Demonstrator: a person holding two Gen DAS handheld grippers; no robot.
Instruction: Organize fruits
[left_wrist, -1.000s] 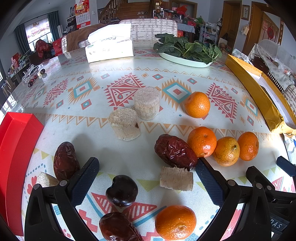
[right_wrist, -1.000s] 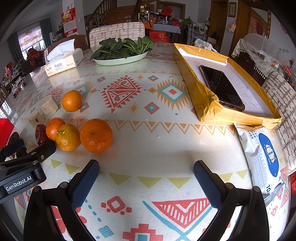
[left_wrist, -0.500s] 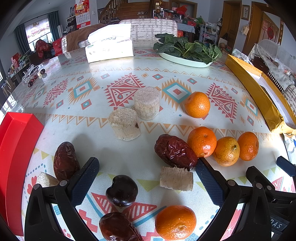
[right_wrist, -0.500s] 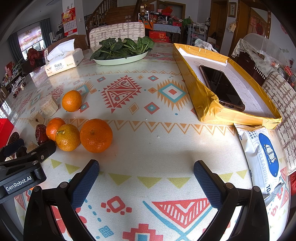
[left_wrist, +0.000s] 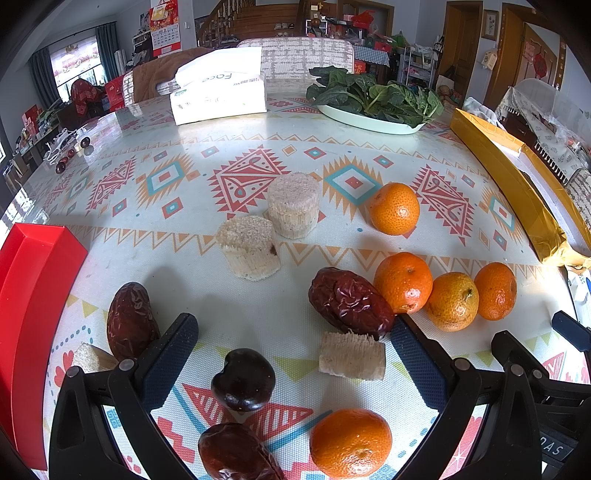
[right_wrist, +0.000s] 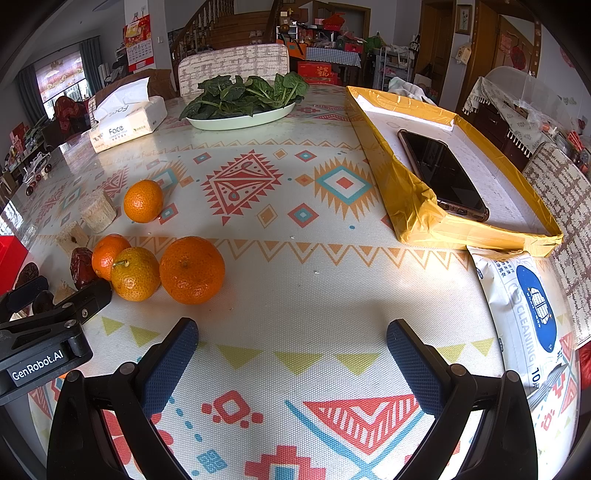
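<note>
Fruits (left_wrist: 351, 441) unmoved since earlier; left tongs (left_wrist: 291, 354), right tongs (right_wrist: 291, 354) both spread, empty.

The counter (right_wrist: 303, 266) wears a white cloth printed with red, teal and orange geometric shapes. On it lie five mandarins: three touching in a row (left_wrist: 452, 301), one apart behind them (left_wrist: 394, 208), one nearest the camera (left_wrist: 351, 443). Three wrinkled red dates (left_wrist: 349, 297) and a dark chestnut (left_wrist: 243, 384) sit among pale cut sugarcane pieces (left_wrist: 293, 205). A red tray (left_wrist: 33, 295) lies at the left edge. Farther back stand a tissue pack (right_wrist: 125, 122), a plate of spinach (right_wrist: 240, 118), a yellow-taped box lid (right_wrist: 406, 199) and a wet-wipes pack (right_wrist: 524, 314).
</note>
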